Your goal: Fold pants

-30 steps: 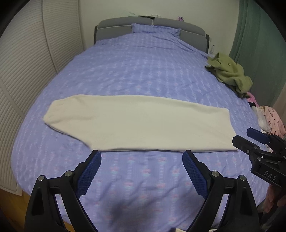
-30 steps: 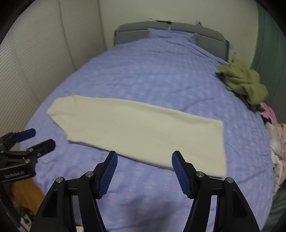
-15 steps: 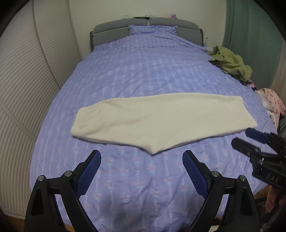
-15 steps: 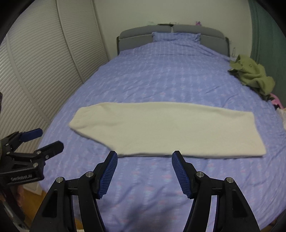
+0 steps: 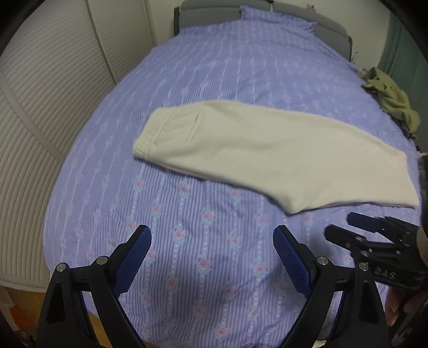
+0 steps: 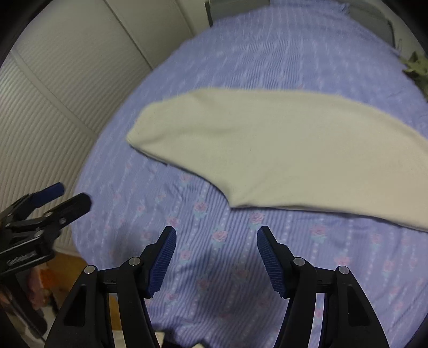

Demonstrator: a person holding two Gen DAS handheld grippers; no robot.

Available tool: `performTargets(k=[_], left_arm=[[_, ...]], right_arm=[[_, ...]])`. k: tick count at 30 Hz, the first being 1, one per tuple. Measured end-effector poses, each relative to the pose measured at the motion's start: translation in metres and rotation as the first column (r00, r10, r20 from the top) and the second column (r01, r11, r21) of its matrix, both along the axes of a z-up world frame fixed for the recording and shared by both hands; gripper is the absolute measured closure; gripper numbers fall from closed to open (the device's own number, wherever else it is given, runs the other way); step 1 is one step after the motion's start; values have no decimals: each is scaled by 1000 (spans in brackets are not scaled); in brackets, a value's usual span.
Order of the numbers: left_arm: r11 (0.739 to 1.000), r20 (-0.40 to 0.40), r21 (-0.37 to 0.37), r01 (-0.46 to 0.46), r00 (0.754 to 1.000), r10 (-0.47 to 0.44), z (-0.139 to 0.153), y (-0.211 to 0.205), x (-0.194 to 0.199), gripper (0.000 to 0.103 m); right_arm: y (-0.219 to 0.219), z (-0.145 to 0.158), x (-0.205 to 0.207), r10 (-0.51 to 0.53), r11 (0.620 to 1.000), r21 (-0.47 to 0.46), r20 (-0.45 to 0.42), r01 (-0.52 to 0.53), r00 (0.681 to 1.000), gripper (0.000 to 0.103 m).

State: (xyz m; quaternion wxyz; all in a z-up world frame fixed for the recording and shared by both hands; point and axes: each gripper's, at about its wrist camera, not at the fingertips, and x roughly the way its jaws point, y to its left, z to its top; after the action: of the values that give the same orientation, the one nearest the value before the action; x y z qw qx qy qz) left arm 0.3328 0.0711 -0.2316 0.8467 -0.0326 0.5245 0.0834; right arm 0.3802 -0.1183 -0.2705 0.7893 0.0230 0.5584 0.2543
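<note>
Cream pants lie flat across the purple bedspread, folded lengthwise, waistband and pocket at the left end. They also show in the right wrist view. My left gripper is open and empty above the bedspread, short of the pants' near edge. My right gripper is open and empty, also just short of the near edge. The right gripper also shows in the left wrist view, and the left gripper in the right wrist view.
The bed has a grey headboard at the far end. An olive-green garment lies crumpled at the bed's right edge. White slatted wardrobe doors stand along the left. Wooden floor shows below the bed's near corner.
Both views have swung left and closer to the bed. The pants now sit further right in both views, with the waistband end nearer the centre. Both grippers stay open.
</note>
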Motion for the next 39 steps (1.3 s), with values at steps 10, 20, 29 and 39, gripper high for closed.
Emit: performTargets(k=[10,20,29,39], left_arm=[[997,-85,-57,-54,995,49,-49,14,37,10],[997,-49,-57,-51,998,48,-38,27,49,10],[997,-53,-57,-58,997,55,-39,36,50,10],[998,-53,-44,-47,998,45,-38,36,48,10]], right_arm=[[25,-77,52,-56,998,11,-208,60,977,40],[37,-74,65,-80,996,26,-173,86,982,43],[49,-92,69,-111,993,26,-209,119,972,45],[62,-83,68,-83,996,-46,-106,79,991,52]])
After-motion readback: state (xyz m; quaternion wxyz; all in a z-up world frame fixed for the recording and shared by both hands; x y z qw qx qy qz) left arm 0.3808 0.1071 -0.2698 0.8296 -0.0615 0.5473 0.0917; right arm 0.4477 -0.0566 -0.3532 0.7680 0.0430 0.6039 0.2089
